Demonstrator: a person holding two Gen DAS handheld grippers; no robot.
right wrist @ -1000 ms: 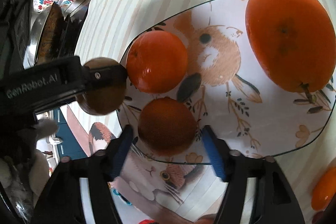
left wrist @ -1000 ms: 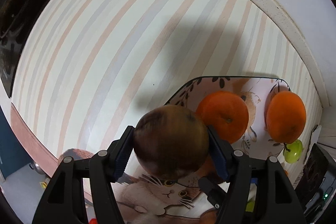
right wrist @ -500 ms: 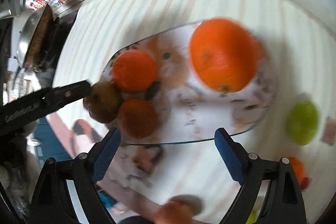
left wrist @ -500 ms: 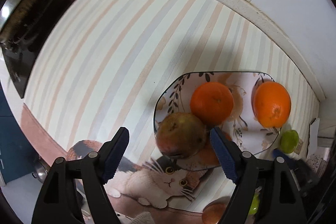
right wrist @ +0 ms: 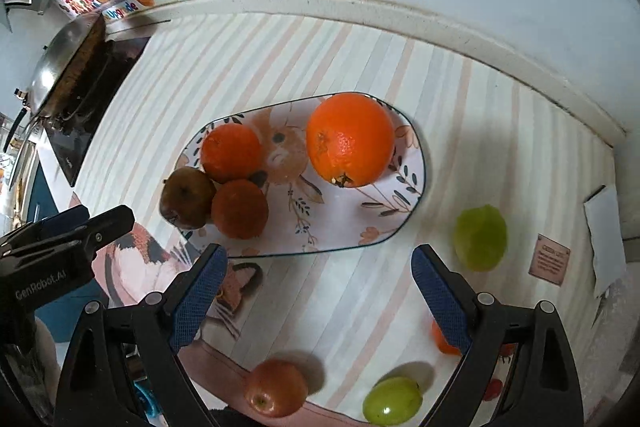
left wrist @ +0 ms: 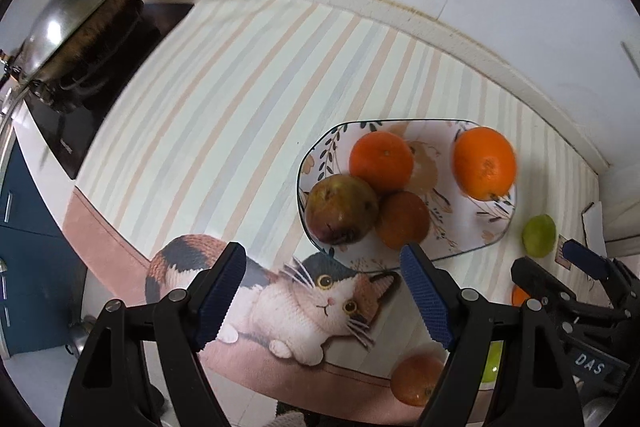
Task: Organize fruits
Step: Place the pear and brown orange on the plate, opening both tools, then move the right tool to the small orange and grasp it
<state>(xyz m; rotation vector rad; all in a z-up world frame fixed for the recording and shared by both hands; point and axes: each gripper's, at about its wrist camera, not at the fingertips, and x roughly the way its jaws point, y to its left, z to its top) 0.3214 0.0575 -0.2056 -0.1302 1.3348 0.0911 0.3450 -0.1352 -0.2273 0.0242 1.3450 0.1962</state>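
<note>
A patterned plate holds a brown-green pear at its left end, two small oranges and a large orange. My left gripper is open and empty, raised in front of the plate. My right gripper is open and empty, above the mat near the plate's front edge. Loose on the mat lie a green fruit, a red-orange fruit and another green fruit.
A striped mat with a cat picture covers the counter. A wok sits on a black hob at far left. The wall kerb runs behind the plate. A small orange thing lies partly behind my right fingers.
My left gripper opened, left the pear on the plate's left end and drew back and up. My right gripper opened wider and drew back from the small orange on the plate.
</note>
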